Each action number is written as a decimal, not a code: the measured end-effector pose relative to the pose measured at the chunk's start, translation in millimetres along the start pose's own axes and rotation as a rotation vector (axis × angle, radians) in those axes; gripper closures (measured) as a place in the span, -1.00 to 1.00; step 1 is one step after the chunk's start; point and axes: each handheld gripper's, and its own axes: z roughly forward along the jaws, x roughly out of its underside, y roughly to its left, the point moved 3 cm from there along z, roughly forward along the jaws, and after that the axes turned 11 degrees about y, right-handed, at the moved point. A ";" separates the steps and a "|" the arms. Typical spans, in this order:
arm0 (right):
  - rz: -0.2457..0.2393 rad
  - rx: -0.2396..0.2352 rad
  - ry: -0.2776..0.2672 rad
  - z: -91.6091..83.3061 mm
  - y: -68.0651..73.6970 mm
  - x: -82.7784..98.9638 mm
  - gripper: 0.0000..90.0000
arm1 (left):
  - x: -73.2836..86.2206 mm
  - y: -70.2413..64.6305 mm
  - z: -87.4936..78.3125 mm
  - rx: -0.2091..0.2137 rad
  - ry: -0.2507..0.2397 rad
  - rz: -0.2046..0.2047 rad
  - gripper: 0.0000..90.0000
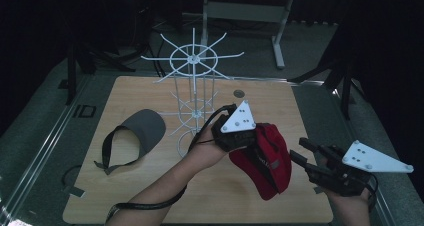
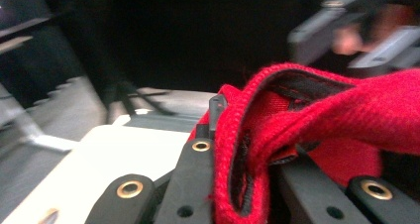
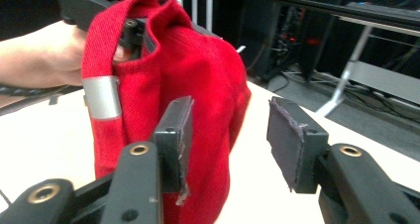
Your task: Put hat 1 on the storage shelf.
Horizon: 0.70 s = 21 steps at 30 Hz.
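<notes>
Red cap (image 1: pixel 265 158) held up by L gripper (image 1: pixel 235 133).
L jaws clamped on cap edge; R gripper (image 3: pixel 228 135) half open, empty, cap just beyond its pads.

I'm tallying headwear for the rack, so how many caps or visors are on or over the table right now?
2. A red cap is held above the table's right half, clamped in the left gripper. A grey visor lies flat on the table's left half, beside the white wire rack. None looks hidden.
</notes>
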 end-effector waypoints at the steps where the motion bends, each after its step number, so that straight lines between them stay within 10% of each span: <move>1: -0.011 -0.014 0.007 1.8 2.4 -1.0 0.12 | 0.7 -1.3 -0.4 0.030 -0.006 0.014 0.97; 10: -0.081 -0.104 0.046 18.5 13.5 -7.4 0.25 | 1.7 -6.2 -6.4 0.148 -0.055 0.054 0.96; 21: -0.101 -0.143 0.032 17.5 14.3 -9.1 0.95 | 3.7 -6.6 -3.6 0.165 -0.059 0.056 0.96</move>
